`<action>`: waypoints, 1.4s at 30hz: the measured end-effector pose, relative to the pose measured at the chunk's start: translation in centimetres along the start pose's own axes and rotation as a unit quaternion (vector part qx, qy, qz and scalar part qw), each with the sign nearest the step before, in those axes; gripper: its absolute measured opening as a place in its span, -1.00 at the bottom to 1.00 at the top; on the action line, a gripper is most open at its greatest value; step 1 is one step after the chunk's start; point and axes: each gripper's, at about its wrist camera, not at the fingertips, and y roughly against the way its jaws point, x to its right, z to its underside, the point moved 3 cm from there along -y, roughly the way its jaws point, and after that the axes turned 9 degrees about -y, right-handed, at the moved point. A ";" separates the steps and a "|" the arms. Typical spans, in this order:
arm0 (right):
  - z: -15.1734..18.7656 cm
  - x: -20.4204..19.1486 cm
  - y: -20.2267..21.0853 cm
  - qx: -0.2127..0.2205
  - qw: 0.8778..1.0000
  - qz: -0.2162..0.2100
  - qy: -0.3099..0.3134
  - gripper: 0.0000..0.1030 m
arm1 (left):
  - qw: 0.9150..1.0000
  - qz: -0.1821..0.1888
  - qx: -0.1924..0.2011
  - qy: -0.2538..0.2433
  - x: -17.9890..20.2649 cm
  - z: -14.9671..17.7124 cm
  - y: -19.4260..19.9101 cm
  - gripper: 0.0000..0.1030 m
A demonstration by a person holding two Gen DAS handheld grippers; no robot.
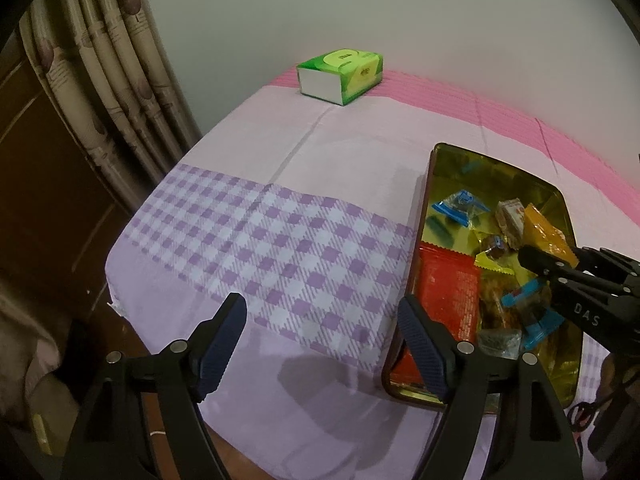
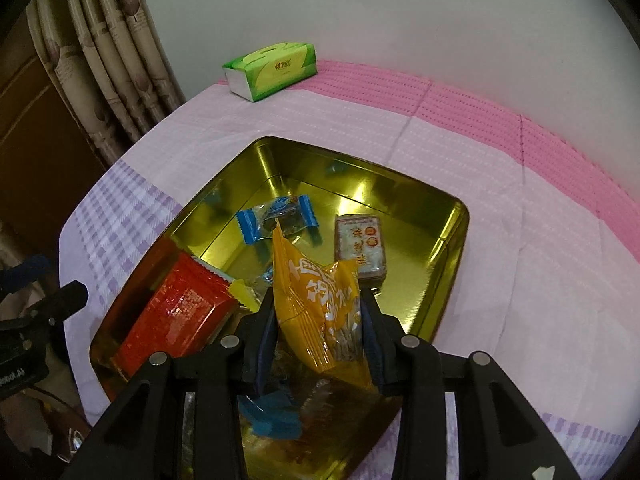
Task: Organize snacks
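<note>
Pinching a yellow snack bag (image 2: 316, 300) in my right claw (image 2: 318, 332) over the gold tin (image 2: 456, 240).
My left claw (image 1: 320, 344) hangs spread above the checked cloth (image 1: 280, 240); red packet (image 2: 176, 312), blue candy (image 2: 276, 220) crowd below.

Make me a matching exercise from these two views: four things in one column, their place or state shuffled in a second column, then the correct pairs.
Column one
1. orange snack packet
2. green tissue pack
3. left gripper
4. red snack packet

Column two
A. at the far edge of the cloth, near the wall
B. clamped between the right gripper's fingers, above the gold tin
C. open and holding nothing, over the checked cloth
D. lying in the tin's near left part

Pairs: 1-B, 2-A, 3-C, 4-D
</note>
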 end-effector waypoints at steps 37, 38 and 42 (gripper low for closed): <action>7.1 -0.7 6.0 -0.016 0.998 0.010 -0.059 0.93 | 0.999 -0.012 -0.011 -0.044 1.7 0.5 -0.2 0.52; 7.3 -0.8 5.8 -0.022 0.998 0.014 -0.054 0.93 | 0.999 -0.011 -0.011 -0.043 1.8 0.5 -0.2 0.52; 7.6 -1.3 5.6 -0.024 0.999 0.019 -0.045 0.93 | 0.999 -0.013 -0.010 -0.048 1.9 0.6 -0.2 0.52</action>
